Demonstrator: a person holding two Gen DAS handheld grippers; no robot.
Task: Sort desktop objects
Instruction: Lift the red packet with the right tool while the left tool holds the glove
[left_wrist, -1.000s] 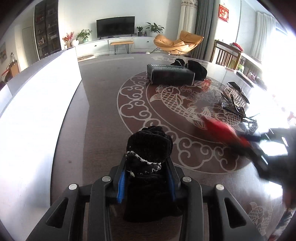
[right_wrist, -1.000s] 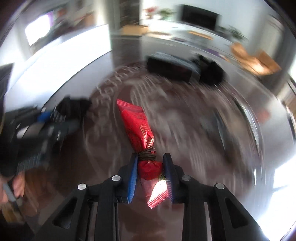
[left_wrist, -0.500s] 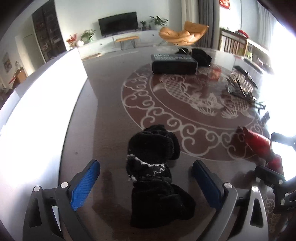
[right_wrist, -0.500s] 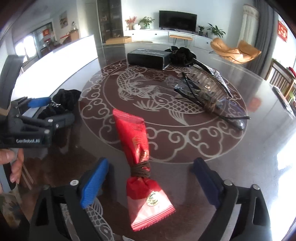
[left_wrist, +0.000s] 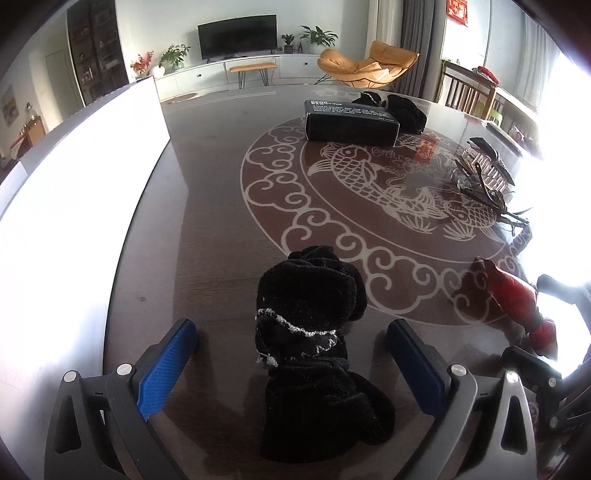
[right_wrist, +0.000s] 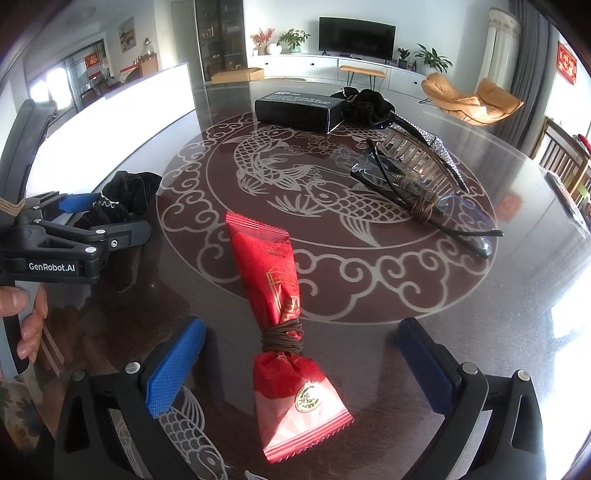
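A black fuzzy sock bundle (left_wrist: 306, 314) with a white trim line lies on the dark table, between the blue pads of my left gripper (left_wrist: 291, 326), which stands open around it without touching. In the right wrist view the same bundle (right_wrist: 125, 195) shows at the left with the left gripper (right_wrist: 114, 216) around it. A red snack packet (right_wrist: 273, 280), tied with brown cord, lies flat between the wide fingers of my right gripper (right_wrist: 301, 326). Its jaws are opening and the pads are off the packet. The left wrist view catches the packet (left_wrist: 513, 291) at the right edge.
A black box (right_wrist: 295, 107) and a black cloth (right_wrist: 365, 105) sit at the far side of the round fish-patterned table (right_wrist: 369, 295). A jewelled hair claw on top of glasses (right_wrist: 417, 166) lies at right. A white panel (left_wrist: 74, 184) borders the left. A person's hand (right_wrist: 26, 314) holds the left gripper.
Both grippers were shut, the left on the sock bundle and the right on the red packet. Both have opened wide, and each thing now rests free on the table.
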